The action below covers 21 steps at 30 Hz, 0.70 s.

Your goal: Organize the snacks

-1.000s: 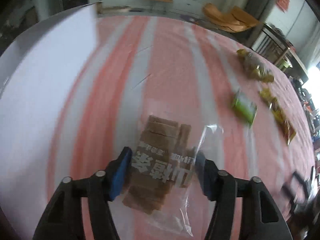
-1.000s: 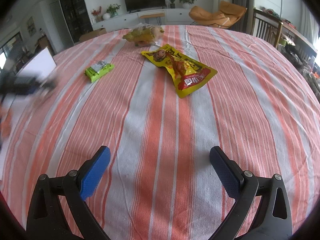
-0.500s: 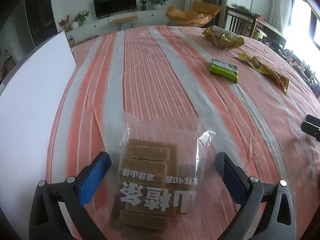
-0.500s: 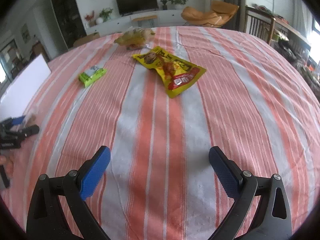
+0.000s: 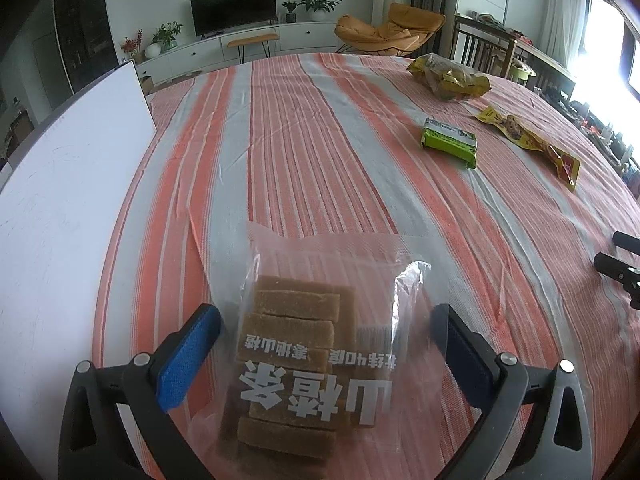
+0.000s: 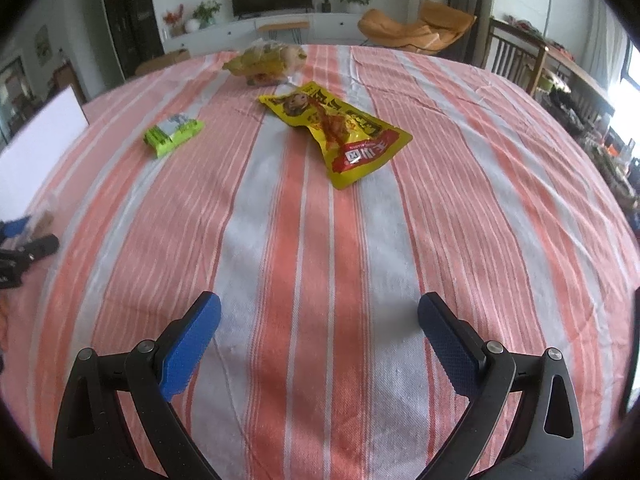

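A clear bag of brown bars [image 5: 304, 364] lies flat on the striped worktop. Well apart lie a green packet [image 5: 450, 142], a yellow pouch [image 6: 340, 134], and a crumpled yellow bag [image 6: 266, 60].

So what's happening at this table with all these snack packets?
A person with a gripper in each hand is sorting snacks on a striped tablecloth. The left gripper is open around a clear bag of brown bars lying on the cloth. The right gripper is open and holds nothing. A yellow pouch, a green packet and a bag of yellow sweets lie farther off.
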Tool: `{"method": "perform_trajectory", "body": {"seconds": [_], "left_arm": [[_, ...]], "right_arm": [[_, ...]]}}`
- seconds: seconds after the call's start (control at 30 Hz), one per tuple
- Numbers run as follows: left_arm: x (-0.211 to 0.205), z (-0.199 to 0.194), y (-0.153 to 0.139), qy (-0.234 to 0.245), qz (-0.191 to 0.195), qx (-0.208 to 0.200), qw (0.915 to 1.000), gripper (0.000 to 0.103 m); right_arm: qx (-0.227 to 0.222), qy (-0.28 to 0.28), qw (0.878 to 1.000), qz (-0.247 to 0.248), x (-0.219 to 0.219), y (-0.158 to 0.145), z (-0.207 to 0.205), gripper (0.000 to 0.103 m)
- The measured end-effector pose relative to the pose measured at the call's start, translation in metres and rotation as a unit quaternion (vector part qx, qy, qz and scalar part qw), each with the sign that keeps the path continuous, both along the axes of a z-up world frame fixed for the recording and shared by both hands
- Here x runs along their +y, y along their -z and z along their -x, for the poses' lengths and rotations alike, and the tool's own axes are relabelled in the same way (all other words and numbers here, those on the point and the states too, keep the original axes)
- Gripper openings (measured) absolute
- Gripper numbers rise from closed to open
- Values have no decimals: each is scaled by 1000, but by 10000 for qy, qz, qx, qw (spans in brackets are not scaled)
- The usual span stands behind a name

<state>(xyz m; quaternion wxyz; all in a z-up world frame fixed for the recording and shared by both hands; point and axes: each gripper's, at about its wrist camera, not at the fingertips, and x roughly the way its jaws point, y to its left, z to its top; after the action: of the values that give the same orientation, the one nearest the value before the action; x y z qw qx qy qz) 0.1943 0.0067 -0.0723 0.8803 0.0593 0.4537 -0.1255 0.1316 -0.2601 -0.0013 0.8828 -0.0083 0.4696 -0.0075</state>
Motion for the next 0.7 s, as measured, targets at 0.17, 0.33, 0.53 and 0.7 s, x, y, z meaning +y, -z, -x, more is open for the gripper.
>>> {"method": "perform_trajectory", "body": {"seconds": [0.17, 0.33, 0.53, 0.7], "left_arm": [[0, 0, 0, 0, -1, 0, 10000, 103], [1, 0, 0, -1, 0, 0, 10000, 103], [1, 1, 0, -2, 2, 0, 10000, 103], [1, 1, 0, -2, 3, 0, 10000, 103]], "right_arm": [[1, 23, 10000, -15, -1, 0, 0, 100], [1, 22, 10000, -18, -1, 0, 0, 100], [1, 21, 10000, -20, -1, 0, 0, 100], [1, 26, 10000, -20, -1, 0, 0, 101]]}}
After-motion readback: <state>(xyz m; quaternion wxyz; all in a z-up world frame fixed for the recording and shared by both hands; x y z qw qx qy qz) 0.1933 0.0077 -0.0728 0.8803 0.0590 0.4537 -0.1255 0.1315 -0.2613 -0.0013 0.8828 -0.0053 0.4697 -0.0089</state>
